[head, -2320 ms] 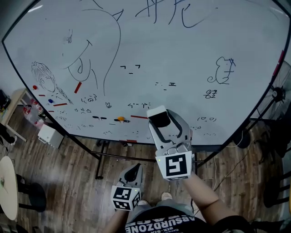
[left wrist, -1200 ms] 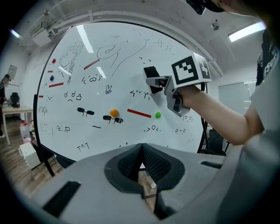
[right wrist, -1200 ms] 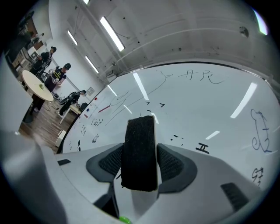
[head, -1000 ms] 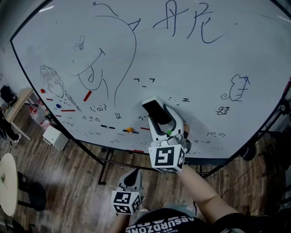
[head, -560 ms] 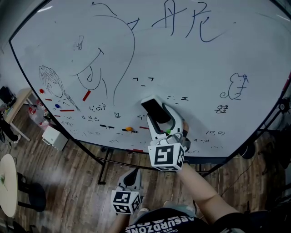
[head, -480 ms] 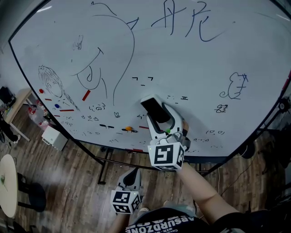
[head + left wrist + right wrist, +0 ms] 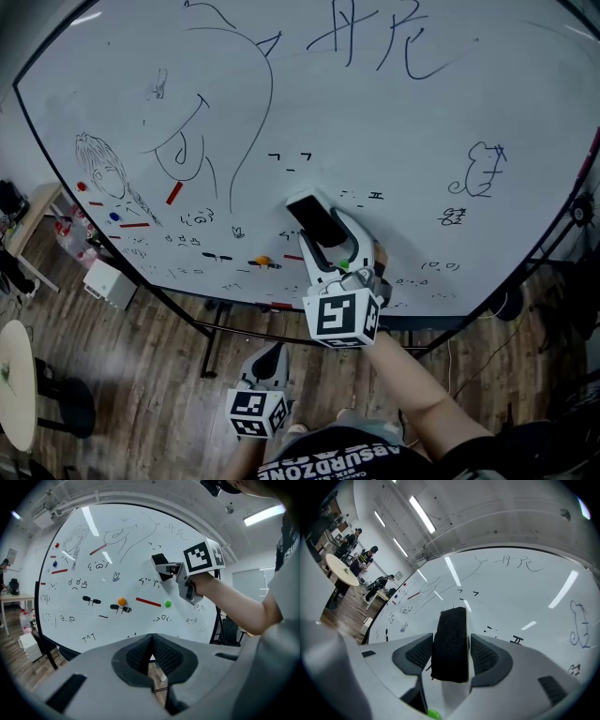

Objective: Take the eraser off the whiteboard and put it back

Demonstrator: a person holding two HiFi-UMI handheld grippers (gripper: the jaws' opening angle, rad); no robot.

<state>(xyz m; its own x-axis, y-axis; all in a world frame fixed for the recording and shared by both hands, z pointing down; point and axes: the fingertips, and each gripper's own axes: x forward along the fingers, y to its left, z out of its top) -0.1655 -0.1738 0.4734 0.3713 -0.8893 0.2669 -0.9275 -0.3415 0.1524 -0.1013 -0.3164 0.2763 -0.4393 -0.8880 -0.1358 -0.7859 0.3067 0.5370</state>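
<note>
The eraser (image 7: 309,217) is a black felt block with a white back. My right gripper (image 7: 315,227) is shut on it, the pads pressing its two long sides (image 7: 451,641). It is held up against the whiteboard (image 7: 422,122), just below the small "= =" marks; whether the felt touches the board I cannot tell. The left gripper view shows the eraser (image 7: 159,566) at the board, above a red bar magnet (image 7: 148,602). My left gripper (image 7: 273,353) hangs low in front of the body, jaws shut on nothing (image 7: 151,641).
On the board are an orange magnet (image 7: 262,262), a green magnet (image 7: 168,603), red bars and many drawings. The board stand's legs (image 7: 211,337) rest on the wood floor. A white box (image 7: 103,281) and a round table (image 7: 14,384) stand at the left. People sit far off (image 7: 361,557).
Since the earliest frame the right gripper has carried the eraser a little up the board, above the red bar. Over the last second neither gripper has moved.
</note>
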